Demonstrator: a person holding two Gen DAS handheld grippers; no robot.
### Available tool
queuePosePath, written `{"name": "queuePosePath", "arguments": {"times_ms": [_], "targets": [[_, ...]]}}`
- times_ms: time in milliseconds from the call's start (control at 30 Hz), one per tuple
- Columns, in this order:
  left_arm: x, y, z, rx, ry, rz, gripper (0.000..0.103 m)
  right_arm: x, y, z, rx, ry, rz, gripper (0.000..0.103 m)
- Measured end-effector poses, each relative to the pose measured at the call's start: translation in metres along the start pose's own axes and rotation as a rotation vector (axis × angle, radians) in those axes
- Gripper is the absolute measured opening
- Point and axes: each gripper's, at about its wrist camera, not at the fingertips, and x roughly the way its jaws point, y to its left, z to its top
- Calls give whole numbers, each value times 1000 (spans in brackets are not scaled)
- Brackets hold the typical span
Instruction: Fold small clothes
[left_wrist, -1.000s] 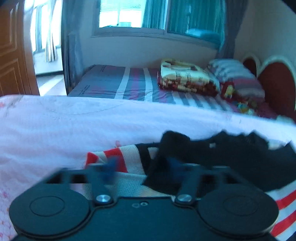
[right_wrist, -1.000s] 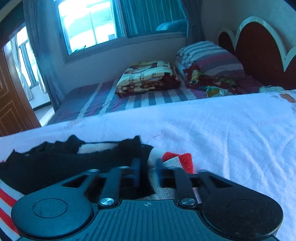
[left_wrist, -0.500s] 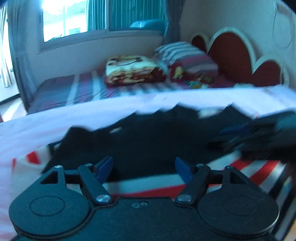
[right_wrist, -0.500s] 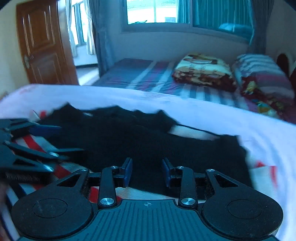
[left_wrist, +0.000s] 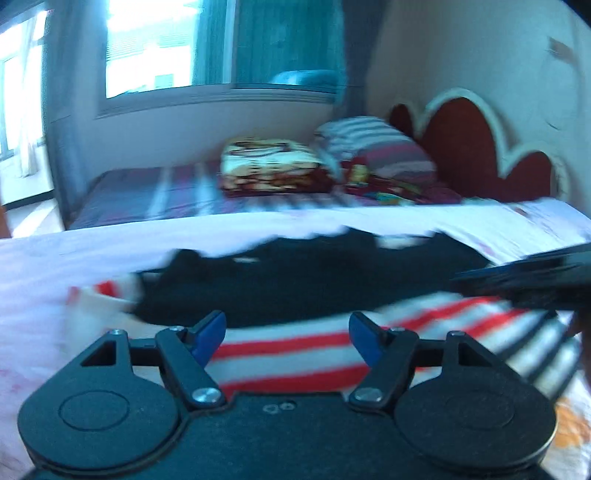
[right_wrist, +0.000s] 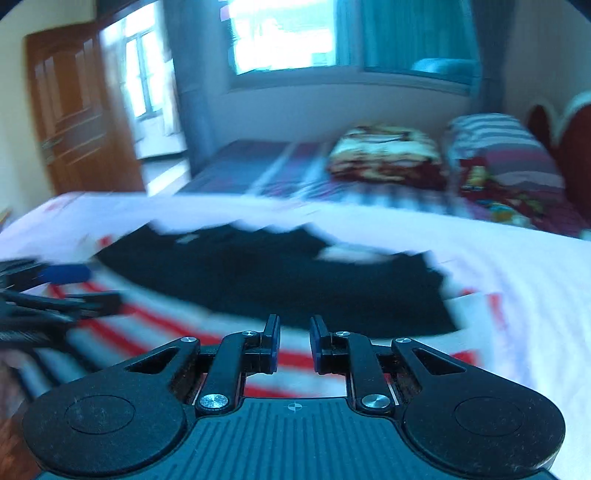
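A small knitted garment, black on top (left_wrist: 314, 273) with red and white stripes (left_wrist: 295, 354) toward me, lies flat on the white sheet. It also shows in the right wrist view (right_wrist: 280, 273). My left gripper (left_wrist: 287, 332) is open and empty above the striped hem. My right gripper (right_wrist: 294, 341) is open by a narrow gap and empty, above the striped part. Each gripper appears blurred at the edge of the other's view, the right one (left_wrist: 528, 273) and the left one (right_wrist: 55, 291).
The white sheet (right_wrist: 517, 266) covers the near bed. Behind it is a striped bed with a folded patterned blanket (left_wrist: 273, 166), pillows (left_wrist: 376, 147) and a red headboard (left_wrist: 480, 147). A wooden door (right_wrist: 74, 122) stands at the left.
Both grippers let go of the garment's ends and opened, then swung inward over the garment. The garment now lies folded with its black part over the stripes.
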Motion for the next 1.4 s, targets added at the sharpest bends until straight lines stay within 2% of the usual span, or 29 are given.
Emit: {"name": "queuePosePath", "arguments": {"times_ms": [100,200,267,300,333,367,433,467,567,633,700,833,867,933,1000,1067,1133,1200,1267,1400], "targets": [[8,-23,-14,21,57,-14,72,6,25,-12,-70,38,6,17],[5,-17,-27,12,62,3,74,4,25,-23,-117,49,-31,17],[-6,-3,-32,-13,56,23,74,-3,8,-28,-89,51,-84,17],[-12,5,-35,-14,63,67,74,-9,-3,-33,-58,53,-121,17],[-17,16,-40,-28,79,108,75,-15,-15,-37,-26,57,-165,17],[-24,31,-46,-70,79,102,75,-19,-29,-42,3,75,-234,17],[-36,55,-55,-137,67,74,74,-34,-54,-54,77,51,-204,16],[-40,56,-55,-120,71,75,73,-38,-57,-56,94,49,-192,17],[-47,46,-46,-109,82,119,70,-53,-42,-54,86,24,-233,17],[-56,36,-42,-133,53,103,71,-68,-29,-57,118,-17,-186,17],[-61,21,-42,-146,43,73,71,-73,-7,-59,121,-16,-129,17],[-56,-25,-50,-42,59,43,71,-71,45,-66,56,8,-37,17],[-55,-33,-53,-27,68,29,71,-65,54,-67,37,21,-30,17],[-46,-44,-62,25,128,66,72,-52,65,-74,7,90,-49,17],[-49,-42,-69,29,125,72,72,-51,70,-81,-14,78,-55,17],[-59,-29,-69,10,125,91,73,-59,61,-78,-8,82,-82,17],[-68,-4,-72,-12,131,164,74,-72,40,-81,26,66,-179,17],[-77,32,-80,-110,139,177,74,-80,6,-90,106,97,-240,17],[-88,54,-86,-174,126,159,73,-94,-19,-99,175,82,-223,16],[-92,47,-84,-123,135,183,72,-102,-23,-98,142,95,-205,17]]}}
